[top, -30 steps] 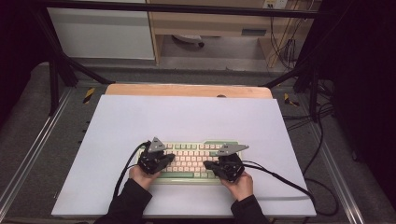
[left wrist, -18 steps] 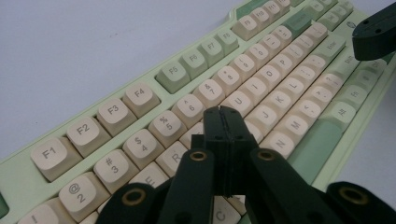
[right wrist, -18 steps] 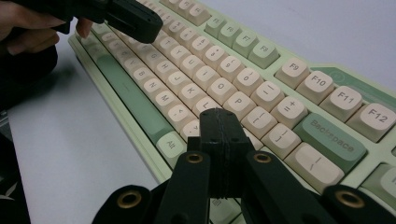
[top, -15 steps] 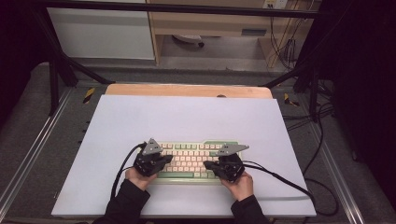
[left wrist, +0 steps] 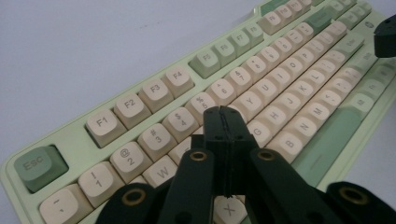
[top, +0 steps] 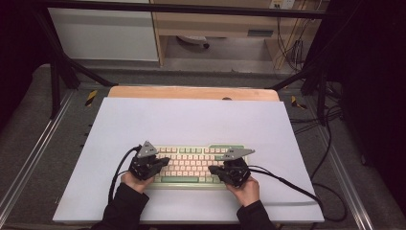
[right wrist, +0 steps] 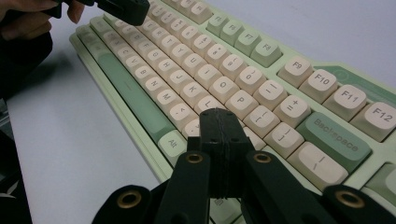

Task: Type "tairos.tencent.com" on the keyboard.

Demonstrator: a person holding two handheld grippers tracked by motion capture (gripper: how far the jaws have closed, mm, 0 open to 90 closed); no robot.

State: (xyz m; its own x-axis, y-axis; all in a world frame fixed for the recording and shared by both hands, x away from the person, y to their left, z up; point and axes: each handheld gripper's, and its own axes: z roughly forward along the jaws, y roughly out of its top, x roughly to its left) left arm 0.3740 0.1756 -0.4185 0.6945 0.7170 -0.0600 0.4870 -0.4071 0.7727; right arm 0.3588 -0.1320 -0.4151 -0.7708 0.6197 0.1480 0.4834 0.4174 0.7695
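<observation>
Left gripper [top: 160,163]: jaws clenched together, nothing between; tip over the left-hand letter keys, lower centre of the high view.
Right gripper [top: 216,170]: jaws likewise pressed shut, empty; tip over the keys near the right end of the letter rows.
Keyboard [top: 191,163]: pale green with cream keys, flat on the white table [top: 191,120], lower centre of frame, directly beneath both tips.
Long axis: left to right across the frame; grippers angled in from either end, tips facing each other.
Contact: tip-to-key touch cannot be told.
Nearer hand: neither; each covers its own half.
Left hand [top: 133,181]: at the keyboard's near left corner, forearm entering from bottom edge.
Right hand [top: 245,188]: at the near right corner, wrist low.
Judgement: shut tips suited to pressing keys.
</observation>
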